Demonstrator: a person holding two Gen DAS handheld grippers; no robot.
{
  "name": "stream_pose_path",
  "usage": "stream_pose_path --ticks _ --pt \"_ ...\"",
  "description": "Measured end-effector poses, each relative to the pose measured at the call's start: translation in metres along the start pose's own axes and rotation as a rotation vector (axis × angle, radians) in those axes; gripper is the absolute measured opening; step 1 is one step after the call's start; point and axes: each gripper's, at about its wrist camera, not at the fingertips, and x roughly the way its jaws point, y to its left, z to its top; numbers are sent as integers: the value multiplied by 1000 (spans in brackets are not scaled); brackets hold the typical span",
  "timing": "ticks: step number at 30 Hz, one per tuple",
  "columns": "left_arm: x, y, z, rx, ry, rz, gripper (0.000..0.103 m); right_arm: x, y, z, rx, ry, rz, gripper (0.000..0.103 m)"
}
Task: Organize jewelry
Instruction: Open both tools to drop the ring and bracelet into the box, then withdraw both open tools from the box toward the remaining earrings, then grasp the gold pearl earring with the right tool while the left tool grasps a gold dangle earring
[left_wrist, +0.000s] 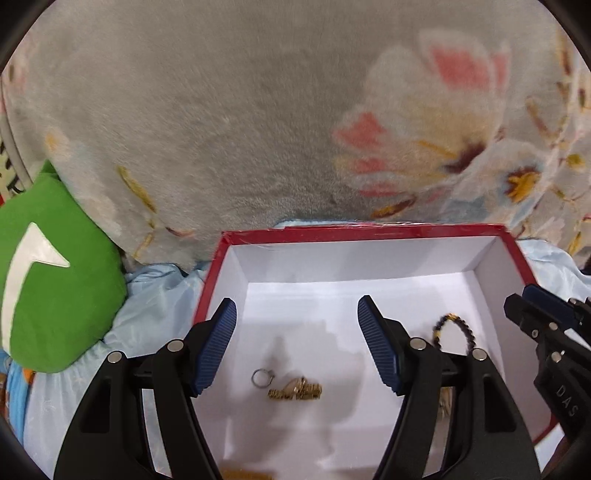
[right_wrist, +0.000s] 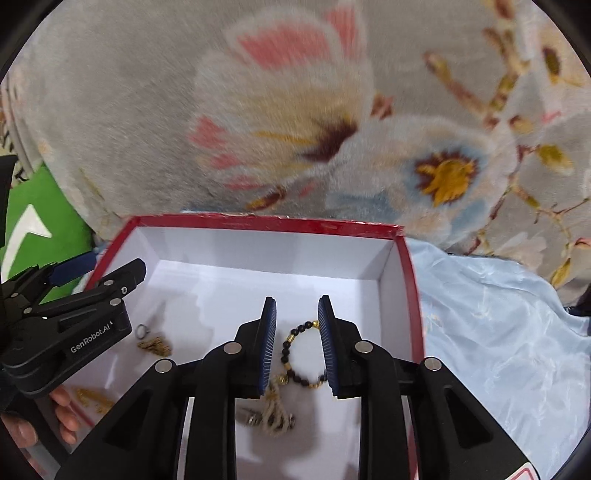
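A red box with a white inside holds the jewelry; it also shows in the right wrist view. My left gripper is open and empty above a silver ring and a gold chain piece. My right gripper is partly open and empty above a black and gold bead bracelet, which also shows in the left wrist view. A tasselled piece lies below the bracelet. The ring and gold piece lie at the box's left.
A grey floral fleece blanket rises behind the box. A green cushion sits to the left. Light blue cloth lies under and right of the box. More gold jewelry lies at the box's near left corner, by a hand.
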Motion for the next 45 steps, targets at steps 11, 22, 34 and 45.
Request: stream_pose_path --ticks 11,22,34,45 --pt "-115 9 -54 44 -41 -1 66 -125 8 -59 5 -89 8 35" --pt "-170 44 -135 -17 65 -56 66 -182 3 -156 56 -8 16 39" --pt "-186 90 -242 -133 220 -9 66 -188 -29 -254 161 131 -53 40" --pt "-175 95 -282 -213 270 -9 66 -148 -21 -258 160 169 -31 41"
